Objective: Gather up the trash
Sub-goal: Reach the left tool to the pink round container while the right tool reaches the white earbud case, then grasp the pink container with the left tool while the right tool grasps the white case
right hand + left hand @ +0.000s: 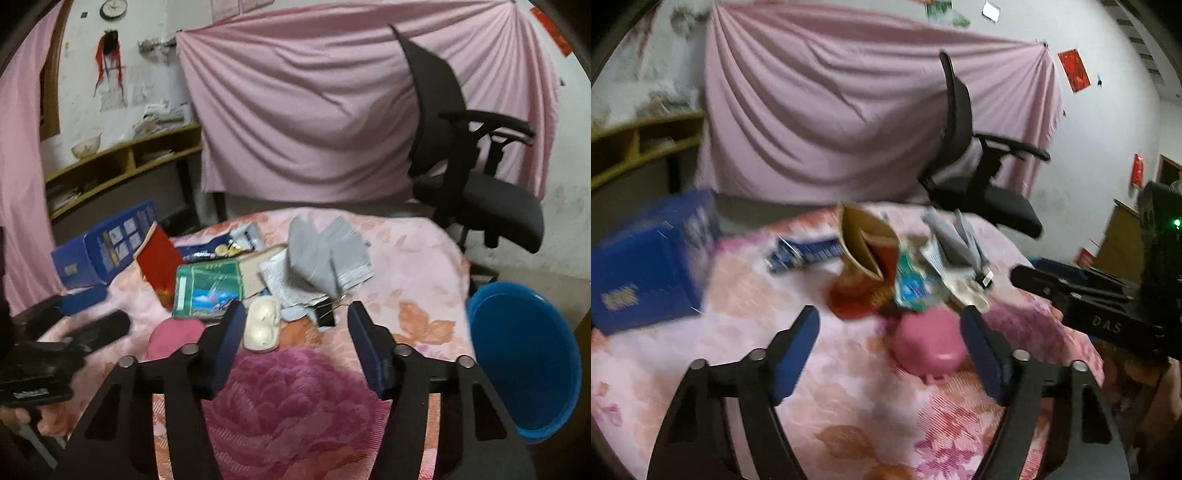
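Observation:
A heap of litter lies on the floral pink cloth (406,258): a red packet (159,266), a green packet (207,288), grey bags (325,254) and a white oval piece (262,325). My right gripper (295,332) hovers low over the cloth, open, with the white piece just inside its left finger (229,339). In the left wrist view my left gripper (890,332) is open too. A pink case (929,343) lies between its fingers, close to the right finger (982,354). I cannot tell if they touch. The red packet (864,280) stands just beyond.
A blue box (646,266) sits at the table's left, with a blue wrapper (805,253) behind the heap. A blue basin (524,358) stands on the floor by the right edge. A black office chair (476,177) is behind the table, before a pink curtain.

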A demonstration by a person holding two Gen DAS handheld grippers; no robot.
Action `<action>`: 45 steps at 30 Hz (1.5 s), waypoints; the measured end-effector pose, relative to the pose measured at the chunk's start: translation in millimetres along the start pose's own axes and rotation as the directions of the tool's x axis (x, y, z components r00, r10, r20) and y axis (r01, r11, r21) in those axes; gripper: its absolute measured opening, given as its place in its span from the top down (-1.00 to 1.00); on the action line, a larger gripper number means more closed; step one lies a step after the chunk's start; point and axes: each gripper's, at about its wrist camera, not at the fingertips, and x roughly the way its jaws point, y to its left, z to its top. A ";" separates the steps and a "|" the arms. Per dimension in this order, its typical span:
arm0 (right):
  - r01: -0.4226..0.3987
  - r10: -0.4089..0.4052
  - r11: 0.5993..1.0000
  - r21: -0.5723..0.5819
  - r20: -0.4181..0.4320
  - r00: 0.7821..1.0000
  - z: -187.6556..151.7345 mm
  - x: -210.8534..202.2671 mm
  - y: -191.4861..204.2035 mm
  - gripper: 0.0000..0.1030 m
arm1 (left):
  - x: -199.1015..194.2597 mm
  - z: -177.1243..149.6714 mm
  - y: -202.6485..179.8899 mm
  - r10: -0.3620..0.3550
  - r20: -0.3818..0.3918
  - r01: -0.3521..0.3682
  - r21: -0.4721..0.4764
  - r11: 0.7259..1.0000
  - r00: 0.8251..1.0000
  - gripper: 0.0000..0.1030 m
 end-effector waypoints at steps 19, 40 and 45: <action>-0.078 0.073 0.997 -0.021 -0.187 0.980 -1.1 41.9 4.3 0.27 | 42.8 4.7 -20.0 -0.048 -0.221 0.068 0.084 0.994 0.974 0.00; -0.142 0.155 0.987 0.079 -0.216 0.964 -1.1 58.5 -4.9 0.78 | 34.6 5.9 -4.5 -0.101 -0.213 0.105 0.005 0.994 0.972 0.02; -0.142 0.151 0.988 0.059 -0.189 0.970 -0.2 52.0 1.0 0.82 | 35.2 7.1 -5.1 -0.108 -0.206 0.110 -0.002 0.994 0.973 0.02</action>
